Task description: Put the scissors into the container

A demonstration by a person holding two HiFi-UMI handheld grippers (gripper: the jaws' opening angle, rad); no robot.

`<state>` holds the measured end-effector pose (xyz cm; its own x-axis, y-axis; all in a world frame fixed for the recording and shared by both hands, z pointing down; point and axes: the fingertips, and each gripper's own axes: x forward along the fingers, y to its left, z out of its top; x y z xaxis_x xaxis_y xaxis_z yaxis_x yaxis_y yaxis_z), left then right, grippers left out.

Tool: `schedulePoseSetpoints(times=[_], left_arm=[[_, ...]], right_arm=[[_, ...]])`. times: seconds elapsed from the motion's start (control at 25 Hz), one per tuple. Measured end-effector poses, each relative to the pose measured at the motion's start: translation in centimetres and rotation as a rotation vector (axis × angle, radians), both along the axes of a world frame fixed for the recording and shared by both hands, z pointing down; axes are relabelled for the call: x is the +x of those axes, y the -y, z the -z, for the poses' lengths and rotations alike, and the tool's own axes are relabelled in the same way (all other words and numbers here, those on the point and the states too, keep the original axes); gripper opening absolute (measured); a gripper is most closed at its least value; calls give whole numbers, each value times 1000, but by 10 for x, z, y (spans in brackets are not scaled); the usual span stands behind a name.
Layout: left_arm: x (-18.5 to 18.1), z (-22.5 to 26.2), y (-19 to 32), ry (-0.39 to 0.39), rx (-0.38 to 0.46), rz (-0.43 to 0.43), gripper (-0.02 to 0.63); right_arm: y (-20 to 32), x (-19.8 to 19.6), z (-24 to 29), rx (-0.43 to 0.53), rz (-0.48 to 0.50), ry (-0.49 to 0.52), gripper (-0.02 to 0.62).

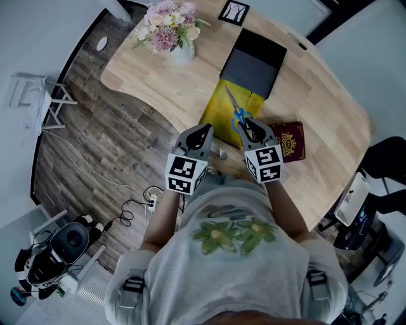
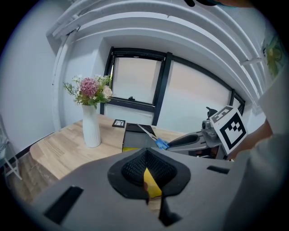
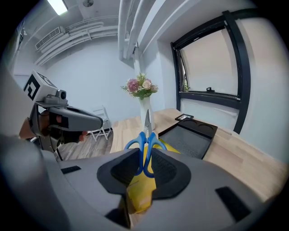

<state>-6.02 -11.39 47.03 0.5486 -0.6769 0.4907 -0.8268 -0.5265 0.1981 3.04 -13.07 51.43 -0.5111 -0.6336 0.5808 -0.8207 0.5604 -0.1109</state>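
Presently, the scissors (image 3: pixel 145 151) are clamped by their blue handles between the jaws of the right gripper (image 1: pixel 255 131), which are closed firmly on them. The blades are pointed away toward 12 o'clock. In the head view the scissors are seen over a yellow envelope (image 1: pixel 223 111) that lies flat on the wooden tabletop (image 1: pixel 317 95).

The container (image 1: pixel 254 63), a dark shallow tray, is placed at 12 o'clock from the scissors, at the far end of the yellow envelope. Only that flat envelope is seen between the blade tips and the container.

The left gripper (image 1: pixel 198 136) is held at 9 o'clock of the right one, near the tabletop's near edge. Its jaws are drawn together with nothing gripped between them.

A maroon booklet (image 1: pixel 288 141) is laid flat at 3 o'clock, just beside the right gripper. A white vase of flowers (image 1: pixel 172 35) is stood at 10 o'clock, well apart from the container, and a small framed picture (image 1: pixel 233 11) is set beyond the container's far edge.
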Motion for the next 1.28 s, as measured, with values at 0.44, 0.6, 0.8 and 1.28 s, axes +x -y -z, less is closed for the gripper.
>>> schedulePoseSetpoints(times=[0.44,0.6,0.8,1.28], left_arm=[[-2,-10,3,-4,-26,9,6],[-4,-14,3,1,-35,10,6],[-4,-17,6,6,-40,13,6],[-1,-27,5,4,-65,8,6]], right_arm=[[5,2,-25,-38,9,-46,83],[8,1,-34,-52,15,-60,83],[11,-1,-43,-73,19,-75,83],[15,0,-69,-139,2,-115,83]])
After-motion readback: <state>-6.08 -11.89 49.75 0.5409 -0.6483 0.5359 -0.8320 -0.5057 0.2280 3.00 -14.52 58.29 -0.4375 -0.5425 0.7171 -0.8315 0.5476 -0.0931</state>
